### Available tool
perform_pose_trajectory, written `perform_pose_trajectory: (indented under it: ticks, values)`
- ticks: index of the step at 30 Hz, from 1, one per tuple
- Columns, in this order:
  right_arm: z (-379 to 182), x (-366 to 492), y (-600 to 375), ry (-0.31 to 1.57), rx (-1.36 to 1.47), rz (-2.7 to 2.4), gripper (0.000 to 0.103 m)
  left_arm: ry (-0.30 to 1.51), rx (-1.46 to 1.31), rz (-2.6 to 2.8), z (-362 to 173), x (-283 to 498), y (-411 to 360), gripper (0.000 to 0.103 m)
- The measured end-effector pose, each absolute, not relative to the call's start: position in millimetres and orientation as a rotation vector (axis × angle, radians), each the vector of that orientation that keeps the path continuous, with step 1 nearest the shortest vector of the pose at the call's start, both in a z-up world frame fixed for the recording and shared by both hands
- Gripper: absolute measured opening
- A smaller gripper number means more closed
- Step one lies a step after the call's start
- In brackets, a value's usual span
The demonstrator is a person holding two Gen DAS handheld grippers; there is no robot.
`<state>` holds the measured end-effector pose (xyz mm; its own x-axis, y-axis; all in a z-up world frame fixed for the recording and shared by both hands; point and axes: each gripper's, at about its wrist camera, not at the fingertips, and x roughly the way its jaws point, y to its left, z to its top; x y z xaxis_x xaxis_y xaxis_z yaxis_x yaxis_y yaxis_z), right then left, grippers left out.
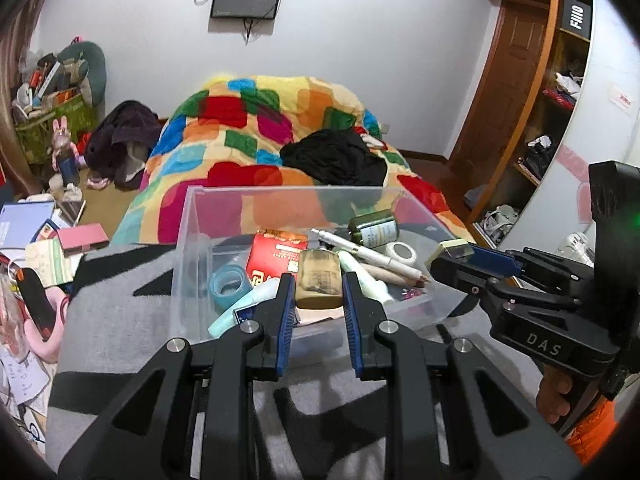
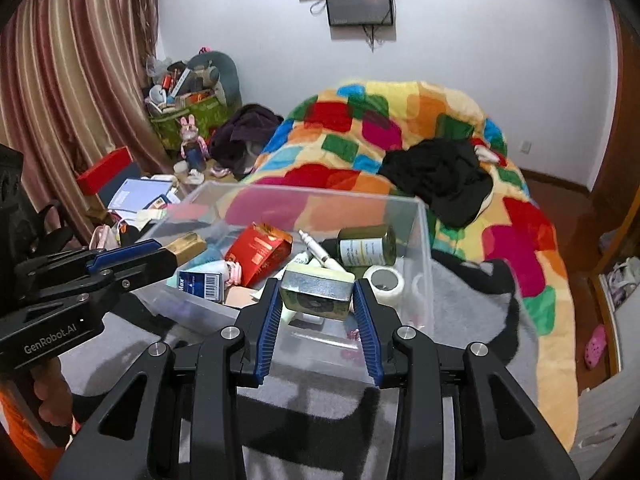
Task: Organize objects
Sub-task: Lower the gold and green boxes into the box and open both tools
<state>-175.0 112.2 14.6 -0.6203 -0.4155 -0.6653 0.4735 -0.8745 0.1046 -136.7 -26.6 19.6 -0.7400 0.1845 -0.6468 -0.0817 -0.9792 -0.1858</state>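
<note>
Here each tool grips a block: left tool (image 1: 319, 286) a glossy amber bar (image 1: 320, 280), right tool (image 2: 317, 298) a speckled tin (image 2: 316, 290)

We see a white wall (image 2: 260, 32) with a dark screen (image 2: 359, 4) mounted on it, striped curtains (image 2: 68, 80) at the left, a bed under a patchwork blanket (image 2: 400, 120), and wooden shelves (image 1: 560, 92) at the right.

- Bin (image 2: 424, 248): clear, glossy plastic.
- Blanket (image 1: 120, 280): grey, fuzzy cloth.
- Quilt (image 2: 400, 120): soft fleece.
- Tin (image 2: 318, 286): dull speckled metal.
- Pads (image 1: 287, 312): ribbed blue rubber.
</note>
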Motion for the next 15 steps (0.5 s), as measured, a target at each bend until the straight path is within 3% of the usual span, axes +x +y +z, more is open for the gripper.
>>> perform_pose_trajectory:
  ticks: [15]
  values:
    - [13,-168,110,0.144,0.962,-2.377,0.035,-0.149,-1.049,2.801,17,-129,-21,0.024]
